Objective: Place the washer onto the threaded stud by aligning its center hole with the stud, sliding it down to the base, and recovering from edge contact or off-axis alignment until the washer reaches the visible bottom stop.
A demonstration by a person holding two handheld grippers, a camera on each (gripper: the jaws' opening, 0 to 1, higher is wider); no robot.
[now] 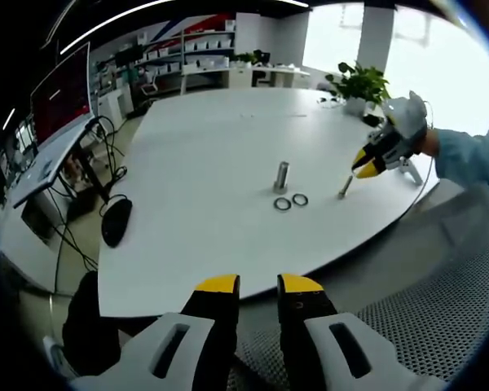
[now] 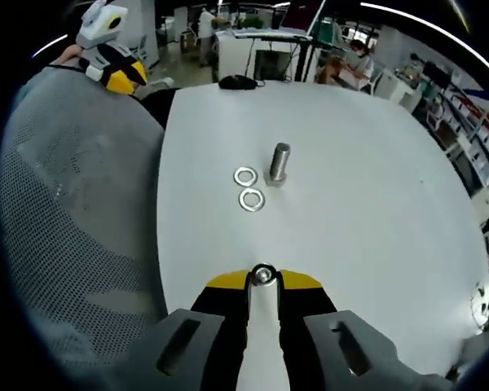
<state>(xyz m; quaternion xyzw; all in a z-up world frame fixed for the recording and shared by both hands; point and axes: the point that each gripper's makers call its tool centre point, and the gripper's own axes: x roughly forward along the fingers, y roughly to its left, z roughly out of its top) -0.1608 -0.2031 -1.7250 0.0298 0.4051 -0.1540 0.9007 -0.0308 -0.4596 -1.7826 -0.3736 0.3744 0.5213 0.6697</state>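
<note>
A short metal threaded stud stands upright on its base in the middle of the white table. Two flat washers lie side by side on the table just in front of it. My right gripper is shut on a small bolt, whose lower end hangs at the table surface to the right of the stud. My left gripper hovers off the table's near edge, a narrow gap between its jaws with nothing in it.
A grey mesh chair back sits beside the table edge. A black mouse lies at the table's left edge. A potted plant stands at the far side. A monitor and cables stand at the left.
</note>
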